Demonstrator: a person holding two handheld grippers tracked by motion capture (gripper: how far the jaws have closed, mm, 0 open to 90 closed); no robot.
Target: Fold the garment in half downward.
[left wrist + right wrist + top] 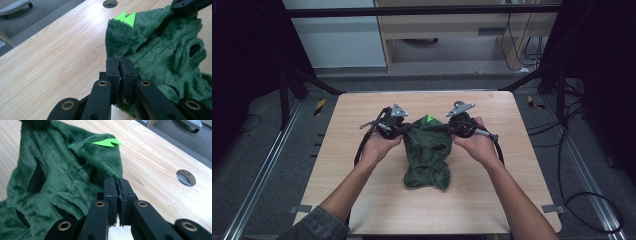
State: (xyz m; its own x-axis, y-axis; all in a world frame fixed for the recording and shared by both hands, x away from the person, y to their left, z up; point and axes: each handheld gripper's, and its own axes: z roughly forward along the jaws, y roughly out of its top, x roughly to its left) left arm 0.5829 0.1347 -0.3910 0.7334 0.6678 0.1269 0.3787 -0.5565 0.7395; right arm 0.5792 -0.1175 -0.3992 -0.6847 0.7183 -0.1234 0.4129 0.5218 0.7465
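A dark green plush garment (pixel 427 155) with openings and a bright green felt spike (pixel 430 119) lies on the wooden table (pixel 362 200). My left gripper (pixel 404 129) holds its upper left edge and my right gripper (pixel 453 128) its upper right edge, one hand on each. In the left gripper view the jaws (pixel 120 66) are shut, with green pile (pixel 155 57) pinched between them. The right gripper view shows shut jaws (pixel 117 187) at the hem of the fabric (pixel 57 175), just under the spike (pixel 107 142). The cloth sags between the two grippers.
A round cable hole (pixel 186 177) is cut in the tabletop beyond the garment. Bare wood surrounds the garment on all sides. Metal frame rails (pixel 272 160) and cables (pixel 582 200) run along the floor beside the table. A chair base (pixel 15 5) stands off the far edge.
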